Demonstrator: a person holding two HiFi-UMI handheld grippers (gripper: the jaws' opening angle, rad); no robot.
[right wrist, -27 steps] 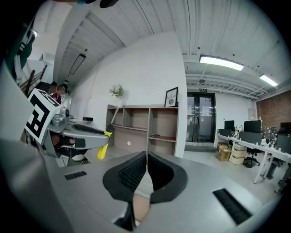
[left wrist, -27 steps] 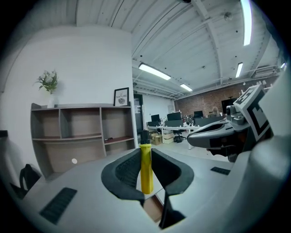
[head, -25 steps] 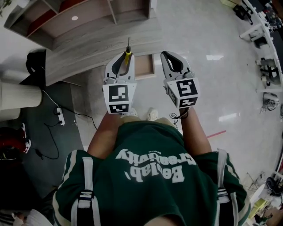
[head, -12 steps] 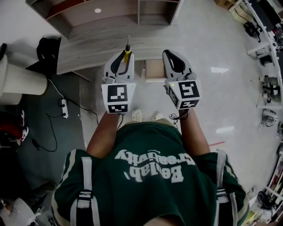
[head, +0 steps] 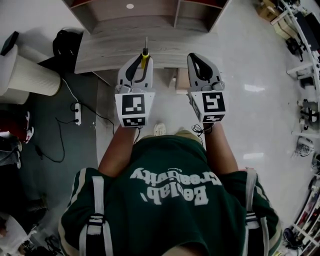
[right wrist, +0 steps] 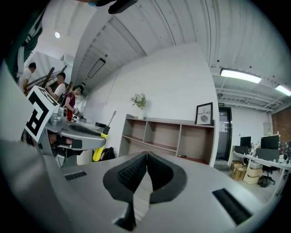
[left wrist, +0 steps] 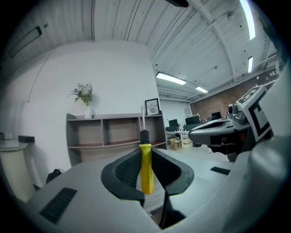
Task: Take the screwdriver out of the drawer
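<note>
My left gripper (head: 141, 62) is shut on a screwdriver (head: 144, 58) with a yellow handle. Its thin shaft sticks out forward past the jaws, over the grey wooden desk (head: 110, 50). In the left gripper view the yellow handle (left wrist: 146, 166) stands upright, pinched between the black pads. My right gripper (head: 196, 59) is held level beside it, jaws shut on nothing, their tips (right wrist: 146, 155) touching. Between and below the two grippers shows a tan drawer (head: 181, 81), standing open at the desk's front.
An open shelf unit (head: 150, 12) stands behind the desk, with a vase of flowers (left wrist: 84, 93) and a framed picture (left wrist: 152, 107) on top. A white ribbed cylinder (head: 30, 77), a black bag (head: 65, 42) and a power strip (head: 76, 107) lie left. Several people (right wrist: 59, 88) stand beside.
The view has swung, so desk and shelf now lie straight ahead and nearer. Both grippers travelled together with the person and rose a little. The screwdriver stays in the left jaws.
</note>
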